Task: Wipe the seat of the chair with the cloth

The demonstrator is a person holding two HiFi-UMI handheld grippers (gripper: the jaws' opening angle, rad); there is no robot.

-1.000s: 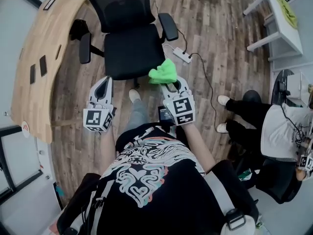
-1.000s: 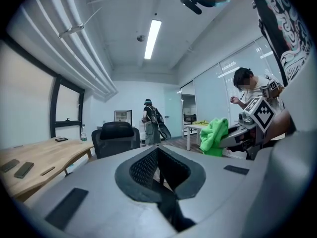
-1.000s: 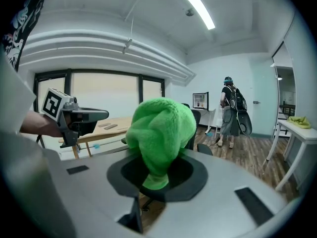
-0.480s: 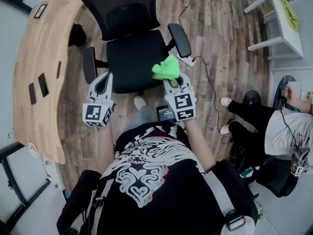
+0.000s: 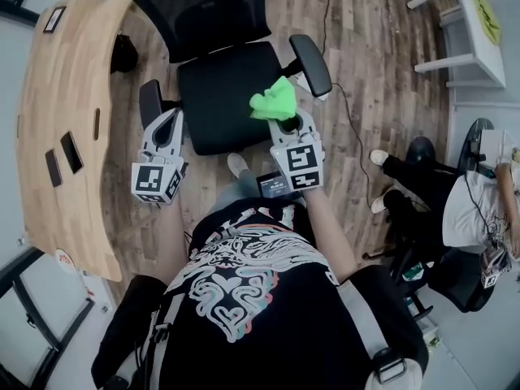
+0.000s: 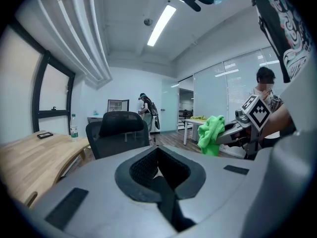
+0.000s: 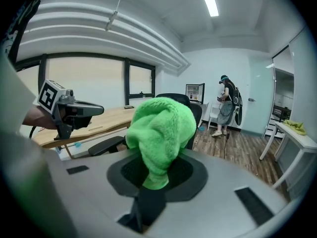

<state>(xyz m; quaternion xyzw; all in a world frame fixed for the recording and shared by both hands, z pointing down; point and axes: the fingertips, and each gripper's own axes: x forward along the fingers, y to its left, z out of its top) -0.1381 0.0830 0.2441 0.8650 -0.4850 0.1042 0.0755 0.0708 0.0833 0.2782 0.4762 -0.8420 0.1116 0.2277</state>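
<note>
The left hand-held gripper was clenched on nothing. Ahead of it the chair seat had drawn nearer. The right hand-held gripper grasped the green cloth, which had come over the seat's edge, so wiping looked imminent.

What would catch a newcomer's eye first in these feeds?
The bright green cloth, bunched in the right gripper above the right edge of the black chair seat. Next, the left gripper, shut and empty, by the armrest on the person's left, and the curved wooden desk beyond it.
</note>
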